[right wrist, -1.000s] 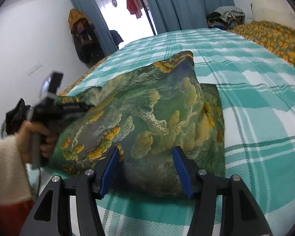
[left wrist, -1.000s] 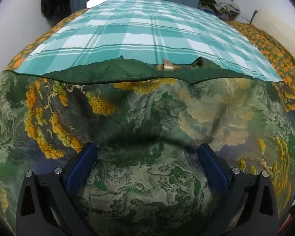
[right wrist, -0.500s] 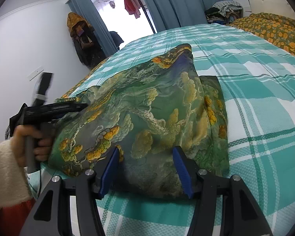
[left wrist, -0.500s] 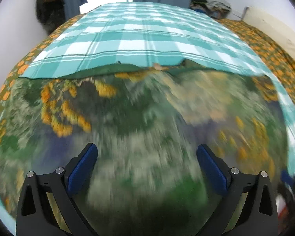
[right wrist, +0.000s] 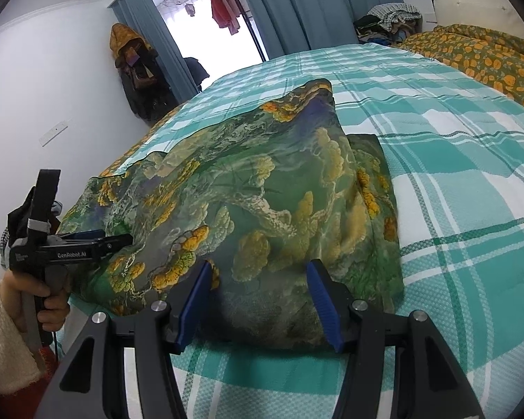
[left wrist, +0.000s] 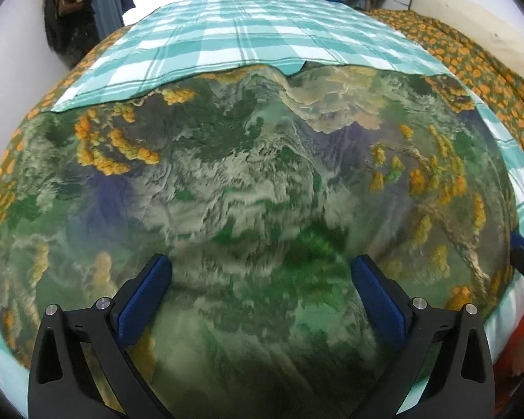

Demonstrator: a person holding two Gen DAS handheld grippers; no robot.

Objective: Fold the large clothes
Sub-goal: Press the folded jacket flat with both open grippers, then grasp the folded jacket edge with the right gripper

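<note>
One garment (right wrist: 248,209) on the bed (right wrist: 471,160), a big green one printed with mountains and orange trees, lying near the bed's near edge and already folded over itself, its far corner peaked up and a lower layer sticking out on the right side.

I read this as mid-fold: the cloth is doubled, not yet squared off.

From my right tongs (right wrist: 258,300), the blue fingers (right wrist: 323,300) stand about half apart, straddling the near folded edge. The fabric bulges between them, but I can't make out either pad truly pinching it, so I call it a straddle, not a grip.

My left tongs (left wrist: 262,296) are spread wide above the middle of the cloth, nothing caught between the fingers; the print under them is a bit blurred. In the right camera I see that same tool (right wrist: 70,248) side-on at the garment's left edge, a hand (right wrist: 42,293) in a fleecy cream sleeve (right wrist: 3,335) on its handle; its tip meets the cloth there, though whether it touches I can't tell.

Next, I judge, both tongs need to close on the near edge, well apart from each other, then carry it toward the far edge in one even sweep, keeping the layers from sliding.

Beyond that: teal checked bedspread, an orange-flowered quilt (right wrist: 478,52) to the right, blue curtains (right wrist: 314,7).
</note>
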